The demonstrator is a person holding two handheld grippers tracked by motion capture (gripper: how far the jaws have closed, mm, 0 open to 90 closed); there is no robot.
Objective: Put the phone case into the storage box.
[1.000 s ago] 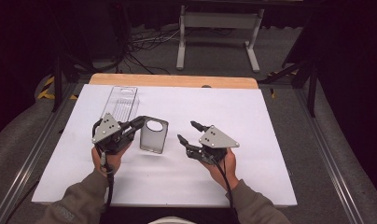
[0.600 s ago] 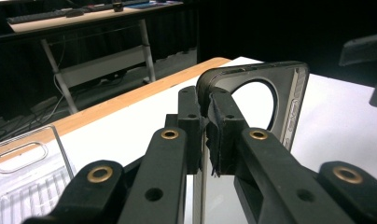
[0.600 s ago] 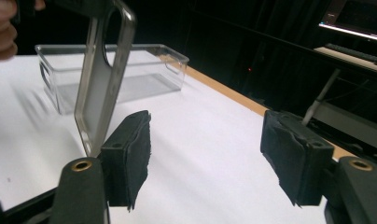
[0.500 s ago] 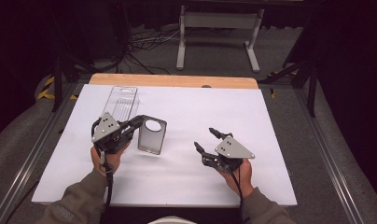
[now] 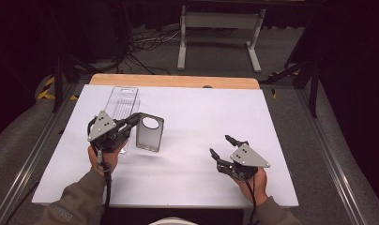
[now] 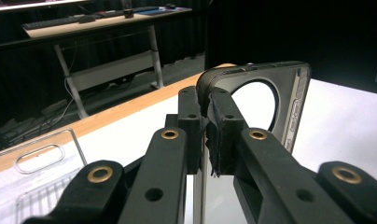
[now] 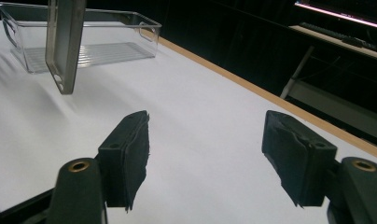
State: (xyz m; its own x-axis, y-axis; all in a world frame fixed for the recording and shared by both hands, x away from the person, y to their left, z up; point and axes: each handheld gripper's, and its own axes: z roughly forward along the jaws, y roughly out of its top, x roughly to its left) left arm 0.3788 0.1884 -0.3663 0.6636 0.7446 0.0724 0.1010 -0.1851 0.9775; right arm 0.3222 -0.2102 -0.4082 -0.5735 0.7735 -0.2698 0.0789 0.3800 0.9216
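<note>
The left gripper [image 5: 131, 123] pinches a grey phone case [image 5: 149, 134] with a round cutout, lifted off the table, while the right gripper [image 5: 221, 147] sits agape.

Grey phone case [image 5: 149, 133], white table [image 5: 201, 117]

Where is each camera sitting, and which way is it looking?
High view: above the person's side, facing forward and down on the white table; forearms, hands, left gripper and right gripper show.
Left gripper view: rides that gripper, facing along its black jaws, shut on the grey phone case with a round hole.
Right gripper view: rides that gripper, facing across the table between its open jaws.
Shared: all show the phone case and the clear plastic bin.
</note>
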